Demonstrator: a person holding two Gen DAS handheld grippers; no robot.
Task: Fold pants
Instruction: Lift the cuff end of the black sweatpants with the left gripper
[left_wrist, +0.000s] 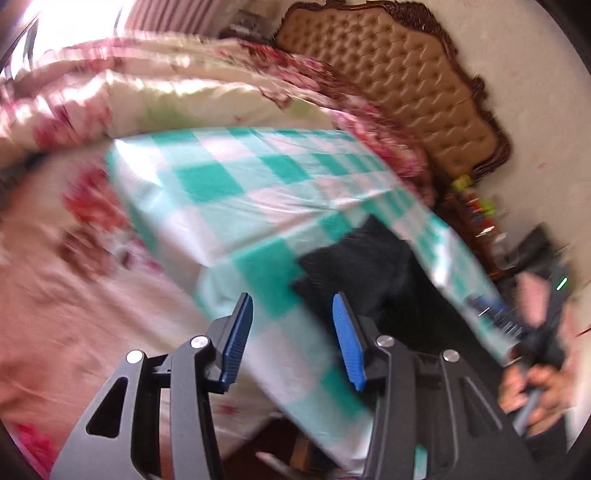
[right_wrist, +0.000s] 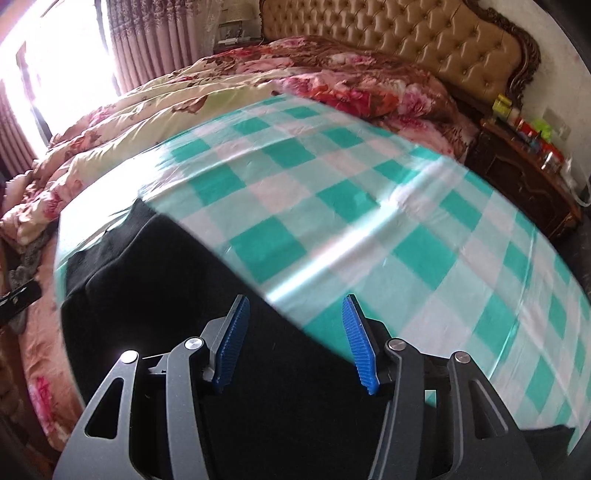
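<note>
Black pants (right_wrist: 177, 280) lie on a green-and-white checked cloth (right_wrist: 332, 192) spread over the bed. In the right wrist view they fill the lower left, under and ahead of my right gripper (right_wrist: 293, 332), which is open and empty just above them. In the blurred left wrist view the pants (left_wrist: 354, 266) show as a dark patch ahead and to the right of my left gripper (left_wrist: 293, 328), which is open and empty above the checked cloth (left_wrist: 236, 192). The right gripper body and the hand holding it (left_wrist: 535, 354) show at the right edge.
A floral quilt (right_wrist: 207, 92) is heaped along the far side of the bed. A tufted tan headboard (right_wrist: 399, 40) stands behind it. A dark wooden nightstand (right_wrist: 528, 181) with small bottles is at the right. Curtains (right_wrist: 147, 40) and a bright window are at the far left.
</note>
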